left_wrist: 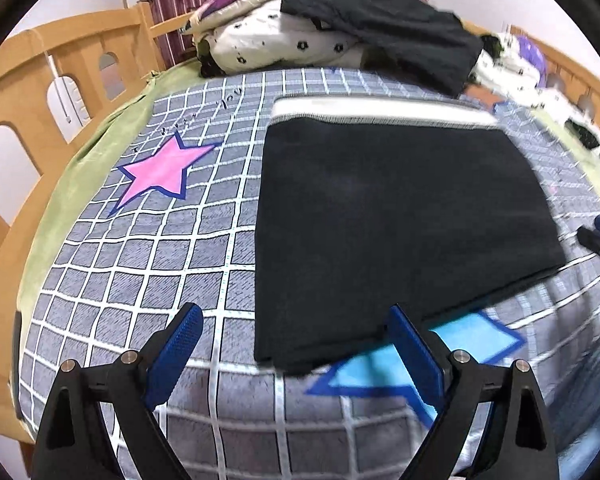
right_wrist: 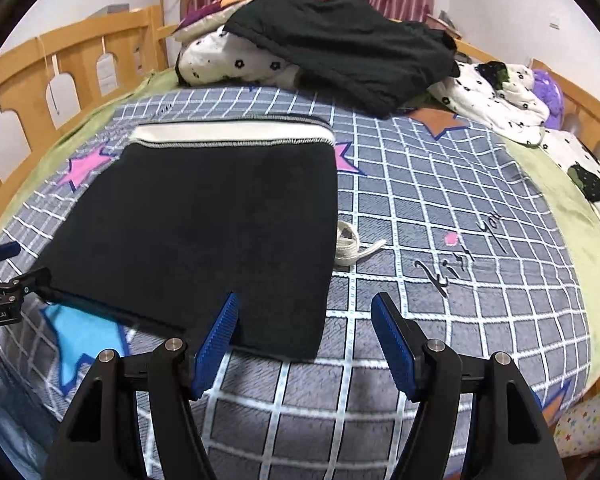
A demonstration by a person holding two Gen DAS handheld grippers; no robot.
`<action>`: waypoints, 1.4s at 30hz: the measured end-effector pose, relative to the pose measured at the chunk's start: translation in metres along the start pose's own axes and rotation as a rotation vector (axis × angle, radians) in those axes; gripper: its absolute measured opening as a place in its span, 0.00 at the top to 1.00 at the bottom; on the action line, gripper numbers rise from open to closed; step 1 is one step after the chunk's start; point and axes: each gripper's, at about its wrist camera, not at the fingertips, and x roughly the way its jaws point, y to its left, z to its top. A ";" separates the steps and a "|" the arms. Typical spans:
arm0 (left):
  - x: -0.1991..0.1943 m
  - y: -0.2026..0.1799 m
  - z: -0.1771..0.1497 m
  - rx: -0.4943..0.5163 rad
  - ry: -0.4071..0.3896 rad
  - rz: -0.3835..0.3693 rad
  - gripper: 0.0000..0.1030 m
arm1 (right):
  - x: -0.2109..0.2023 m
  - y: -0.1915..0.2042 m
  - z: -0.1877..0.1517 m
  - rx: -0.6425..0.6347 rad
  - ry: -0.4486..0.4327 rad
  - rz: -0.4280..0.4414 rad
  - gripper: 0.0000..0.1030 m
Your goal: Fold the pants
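**Pants folded flat on the bed, both tools free at the near hem**

Left to right:

- Left tool (left_wrist: pixel 294 334): fingers spread wide, holding nothing. It hovers over the near-left corner of the pants (left_wrist: pixel 383 216); that corner lies between its fingers and below them, the left pad over bare blanket (left_wrist: pixel 140 264), the right pad (left_wrist: pixel 415 354) over the pants' near edge. Whether that pad touches the cloth, I can't tell.
- Pants: a dark rectangle, flat on the grid blanket mid-bed, white waistband (right_wrist: pixel 232 134) toward the headboard end, hem toward me. Looks like one fold is in already, so the stack lies flat and squared, with its free edges at my side.
- Right tool (right_wrist: pixel 303 328): also spread, empty. Its left pad (right_wrist: pixel 216 340) is over the near hem, the right pad over blanket, so the pants' near-right corner sits between the two.
- A white drawstring (right_wrist: pixel 349 244) sticks out from under the right edge of the pants and needs tucking, I'd say.
- Far end of the bed: pile of bedding with other dark clothes (right_wrist: pixel 339 48) on top, well apart from my piece.

Both tools straddle the near corners, well placed to pinch the hem and carry it up to the waistband.
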 end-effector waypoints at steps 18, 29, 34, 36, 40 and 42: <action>-0.076 -0.004 -0.005 -0.056 -0.129 0.009 0.08 | -0.068 0.006 -0.005 0.081 -0.072 0.000 0.06; -0.076 -0.007 -0.012 -0.055 -0.145 0.009 0.08 | -0.078 0.009 -0.012 0.068 -0.092 -0.012 0.06; -0.082 -0.009 -0.014 -0.053 -0.160 0.013 0.08 | -0.082 0.010 -0.015 0.045 -0.107 -0.033 0.06; -0.082 -0.009 -0.016 -0.058 -0.151 0.007 0.08 | -0.083 0.010 -0.015 0.041 -0.107 -0.036 0.05; -0.083 -0.011 -0.017 -0.053 -0.150 0.005 0.08 | -0.083 0.007 -0.018 0.056 -0.098 -0.031 0.05; -0.084 -0.012 -0.018 -0.048 -0.156 0.013 0.08 | -0.084 0.008 -0.018 0.059 -0.100 -0.032 0.05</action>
